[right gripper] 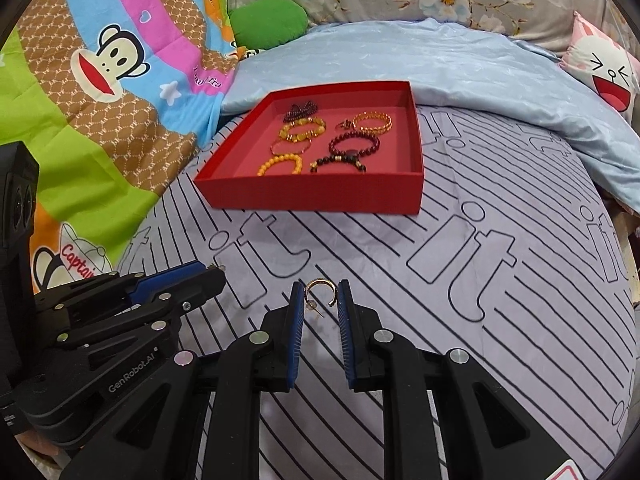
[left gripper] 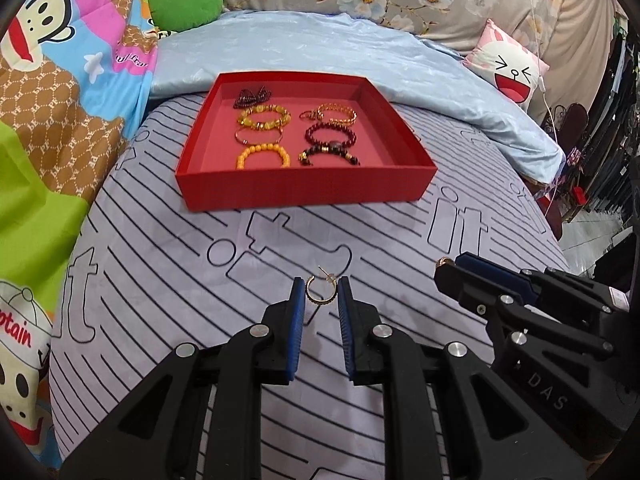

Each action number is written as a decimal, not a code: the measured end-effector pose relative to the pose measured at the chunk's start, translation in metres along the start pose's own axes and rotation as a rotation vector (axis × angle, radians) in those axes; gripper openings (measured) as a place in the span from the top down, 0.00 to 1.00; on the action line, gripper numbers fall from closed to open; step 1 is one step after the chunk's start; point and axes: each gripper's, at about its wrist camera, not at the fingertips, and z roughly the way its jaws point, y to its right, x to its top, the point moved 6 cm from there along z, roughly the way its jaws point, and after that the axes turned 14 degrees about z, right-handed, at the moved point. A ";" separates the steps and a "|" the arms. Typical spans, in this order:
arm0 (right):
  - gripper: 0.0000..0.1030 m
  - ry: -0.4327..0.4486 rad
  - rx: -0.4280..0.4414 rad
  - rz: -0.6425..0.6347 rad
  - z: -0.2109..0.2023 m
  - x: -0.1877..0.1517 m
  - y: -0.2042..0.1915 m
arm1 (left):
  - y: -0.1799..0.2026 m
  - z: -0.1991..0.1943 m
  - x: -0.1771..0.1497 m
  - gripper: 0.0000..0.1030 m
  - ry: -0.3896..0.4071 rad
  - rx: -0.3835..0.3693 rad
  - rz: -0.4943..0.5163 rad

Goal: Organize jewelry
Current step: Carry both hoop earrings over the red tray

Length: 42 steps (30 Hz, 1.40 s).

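The red tray lay on the striped bed sheet, already holding several bead bracelets in two rough columns, so most sorting was judged done. Two hoop earrings were left outside it. One gold earring was seen between the spread fingers of the left claw, apparently on the sheet and not yet pinched. A second earring sat likewise between the parted fingers of the right claw; whether the pads touched it could not be told.

The right third of the tray floor was noted as bare, leaving room for both earrings. Open sheet lay between the claws and the tray's near wall, which must be cleared. The claws were close together; crossing was judged a risk.
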 end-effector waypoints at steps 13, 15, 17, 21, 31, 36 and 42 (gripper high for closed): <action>0.84 0.062 0.006 -0.023 0.012 0.055 -0.015 | -0.017 0.012 0.052 0.84 0.057 0.002 0.004; 0.84 0.071 0.004 -0.032 0.017 0.065 -0.018 | -0.021 0.017 0.062 0.84 0.065 0.006 0.006; 0.84 0.077 0.004 -0.038 0.022 0.073 -0.021 | -0.025 0.020 0.070 0.84 0.072 0.010 0.006; 0.84 0.087 -0.001 -0.042 0.036 0.095 -0.023 | -0.037 0.032 0.089 0.84 0.083 0.021 0.001; 0.84 0.068 -0.001 -0.026 0.084 0.137 -0.023 | -0.063 0.071 0.123 0.84 0.080 0.040 0.004; 0.84 0.051 -0.006 -0.009 0.107 0.149 -0.018 | -0.073 0.094 0.133 0.84 0.062 0.046 0.007; 0.84 0.039 -0.017 -0.009 0.127 0.157 -0.015 | -0.081 0.115 0.138 0.84 0.045 0.048 0.001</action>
